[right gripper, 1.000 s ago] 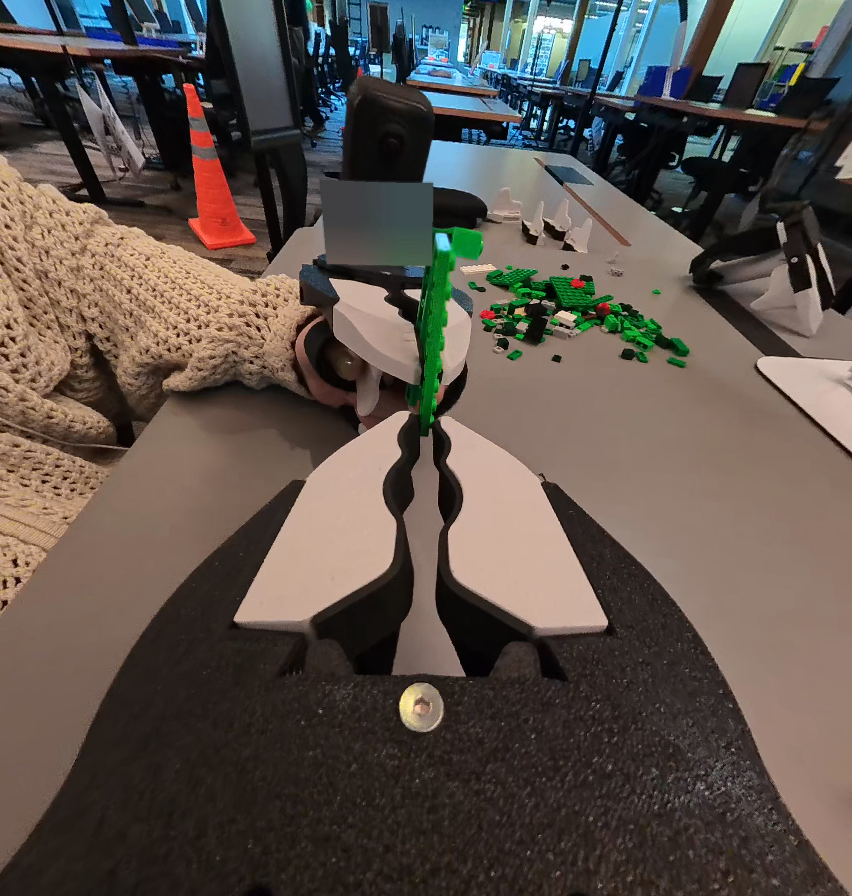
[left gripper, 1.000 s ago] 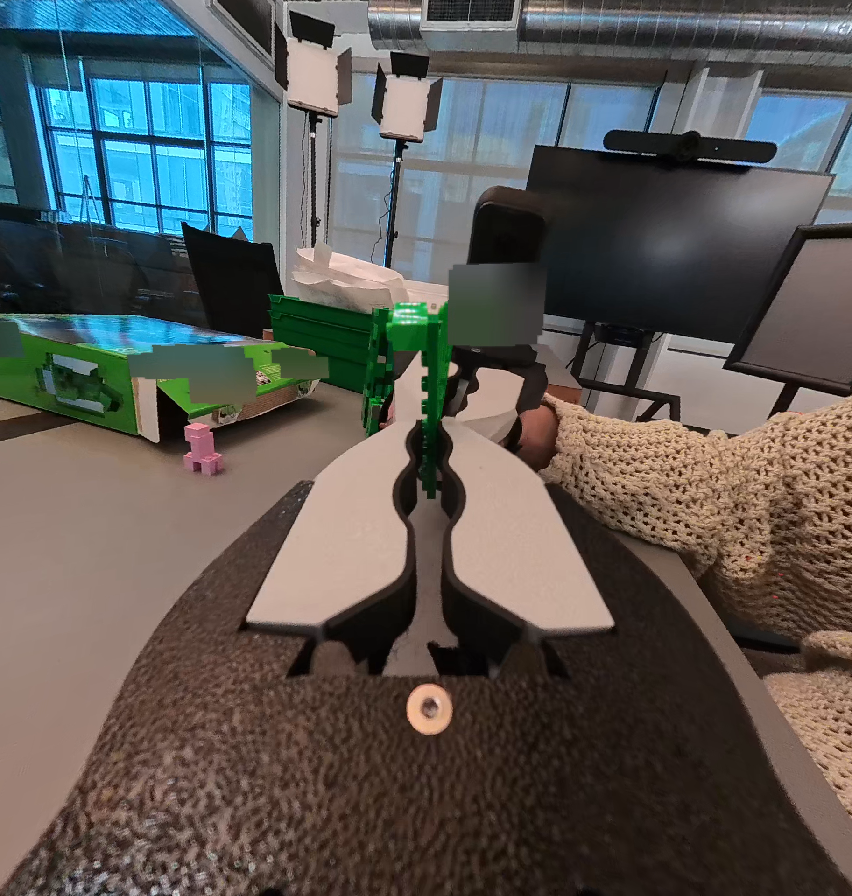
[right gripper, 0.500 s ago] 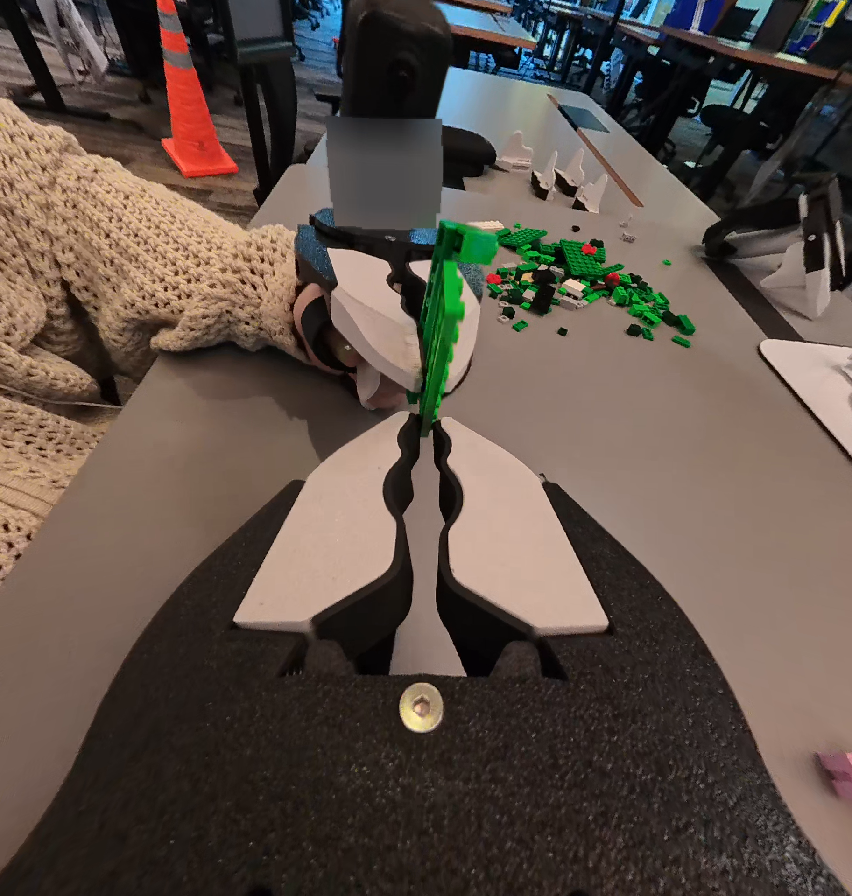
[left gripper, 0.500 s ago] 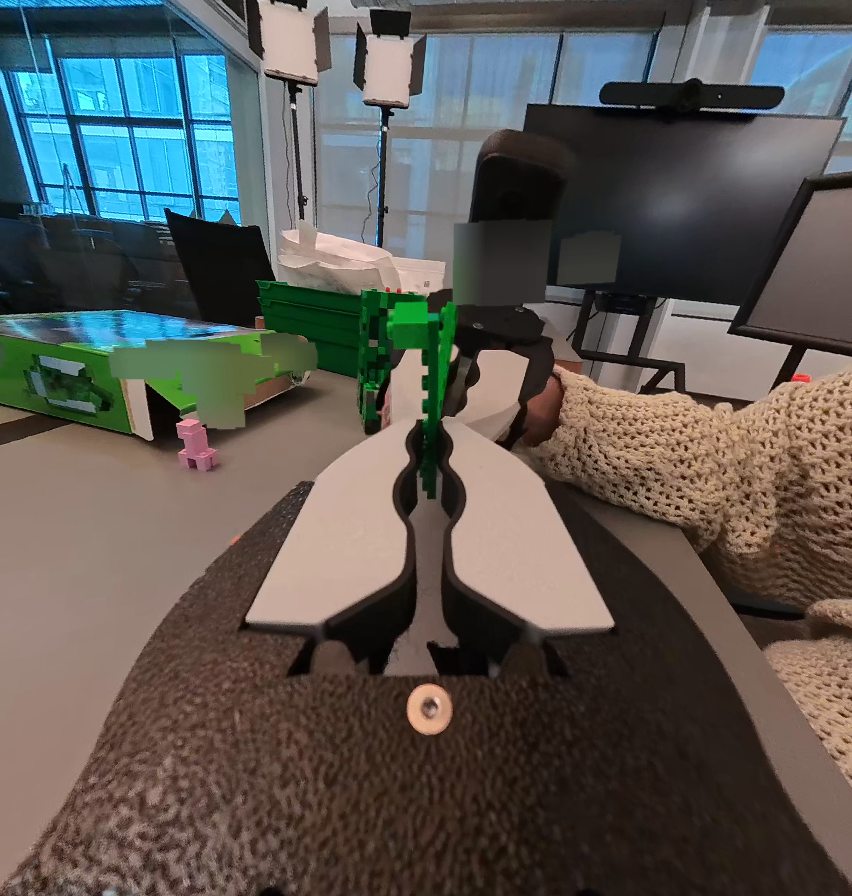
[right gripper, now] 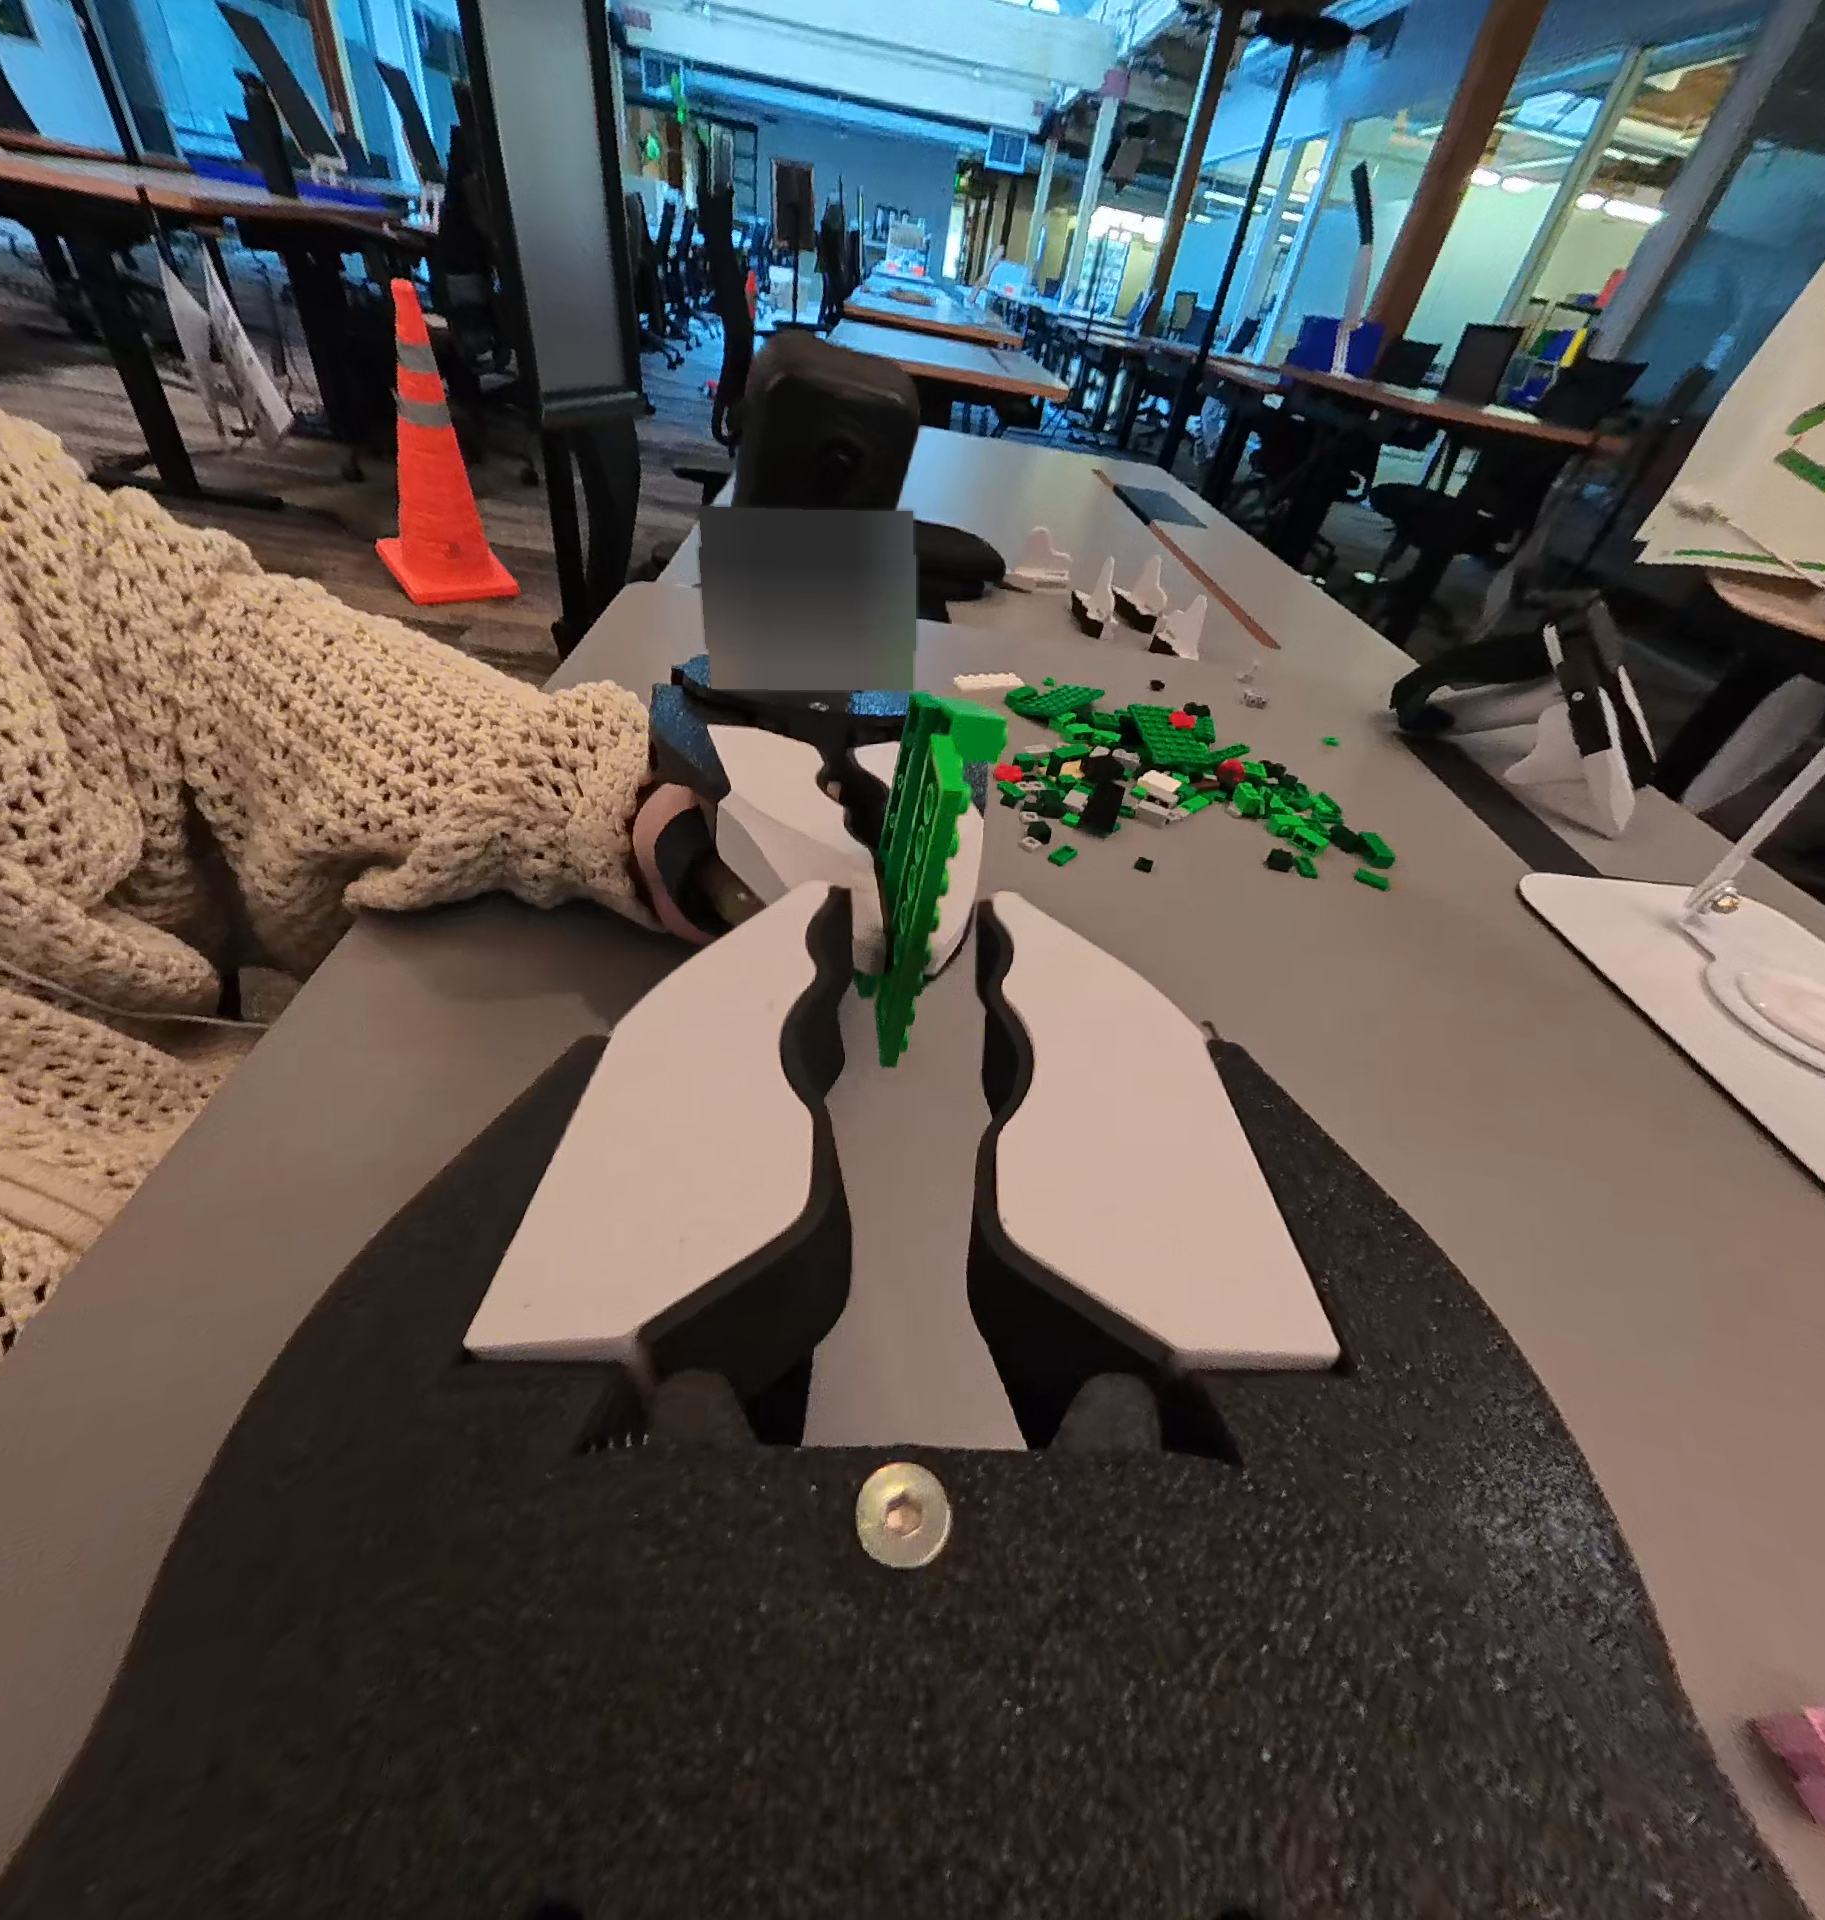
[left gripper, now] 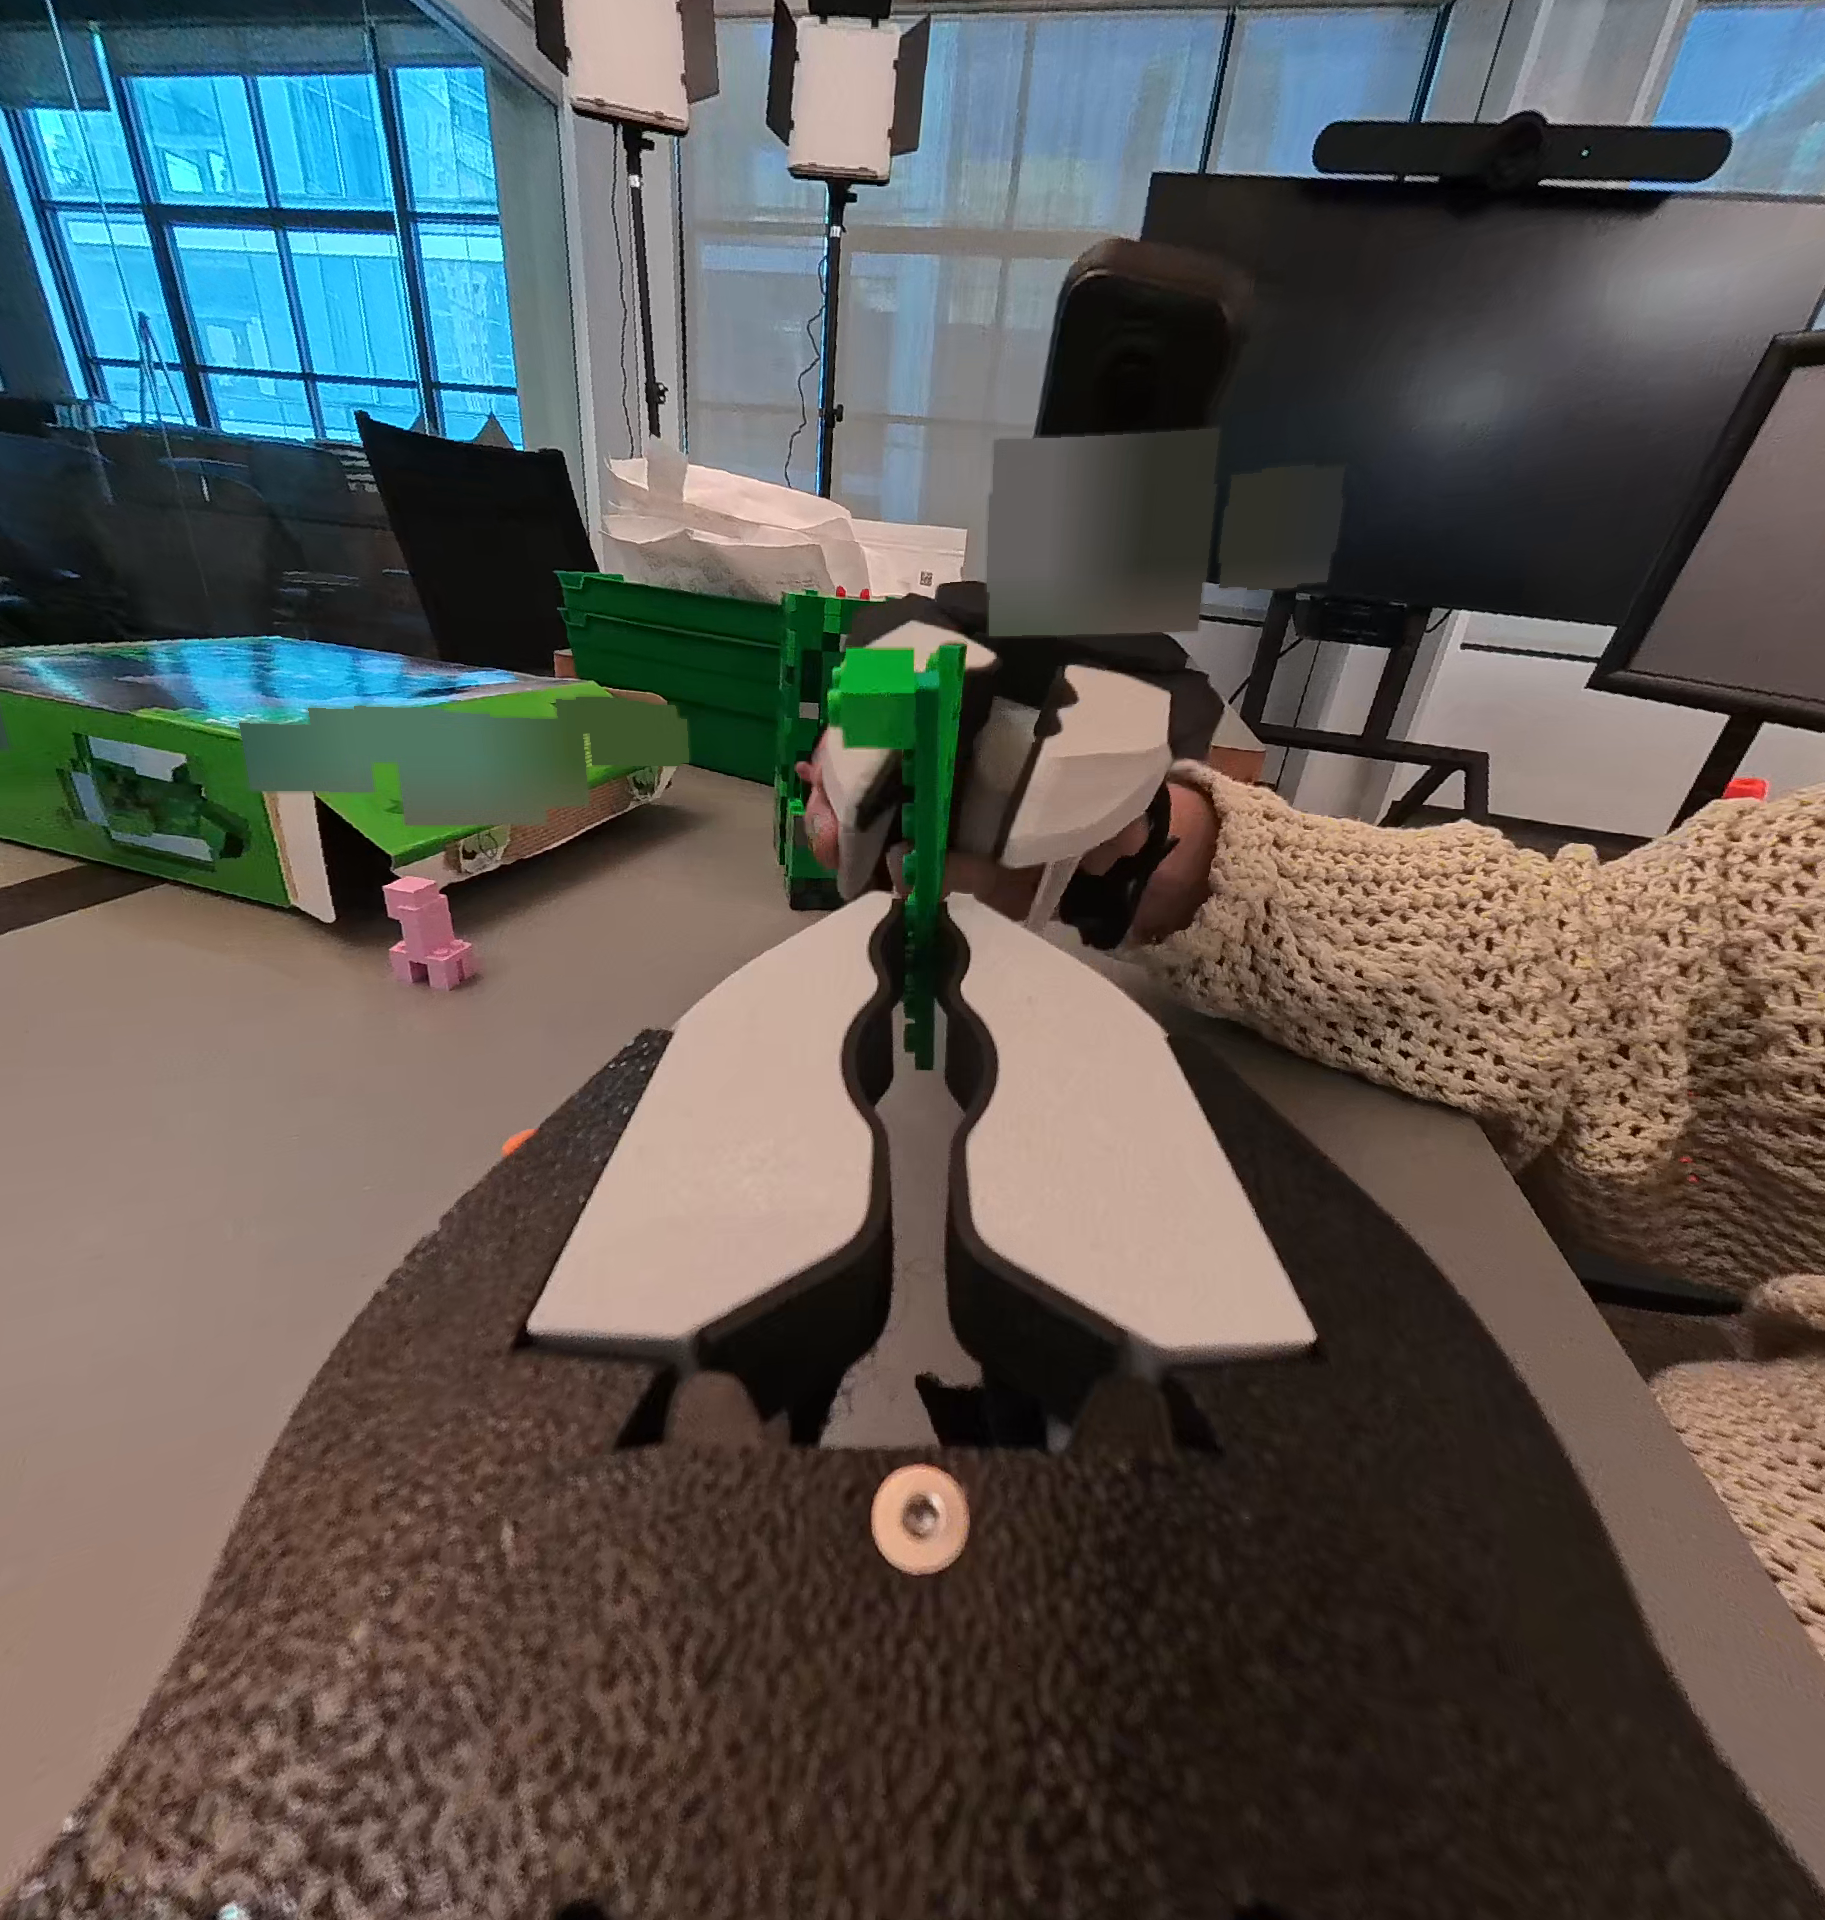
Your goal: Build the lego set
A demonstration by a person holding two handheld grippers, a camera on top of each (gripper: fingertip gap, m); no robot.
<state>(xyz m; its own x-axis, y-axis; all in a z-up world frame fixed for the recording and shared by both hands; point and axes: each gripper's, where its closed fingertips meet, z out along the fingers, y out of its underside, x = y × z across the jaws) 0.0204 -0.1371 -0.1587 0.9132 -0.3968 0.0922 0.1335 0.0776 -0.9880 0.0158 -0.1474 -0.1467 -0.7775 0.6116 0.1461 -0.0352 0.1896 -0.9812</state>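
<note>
A flat green Lego plate (left gripper: 929,790) stands on edge above the grey table, with a small green brick (left gripper: 872,707) on its top end. My left gripper (left gripper: 916,914) is shut on the plate's lower end. My right gripper (right gripper: 913,914) is open, its jaws apart on either side of the plate (right gripper: 918,831) without touching it. In the left wrist view the right gripper's white fingers (left gripper: 1074,769) sit spread around the plate's far side. In the right wrist view the left gripper's fingers (right gripper: 783,810) clamp the plate from beyond.
A pile of loose green, black, white and red bricks (right gripper: 1178,779) lies beyond the grippers. A green set box (left gripper: 160,748), a pink pig figure (left gripper: 428,935), a tall green build (left gripper: 799,727) and green bins (left gripper: 669,665) stand opposite. A white mat (right gripper: 1718,997) lies right. A knitted sleeve (left gripper: 1510,987) rests at the table edge. My left and right fingertips are right by each other. Left tips and right tips are each some 25 cm from the pink pig figure (left gripper: 428,935).
My right gripper has opened and let go of the green plate. My left gripper still holds it. The plate now leans slightly in the right wrist view.
</note>
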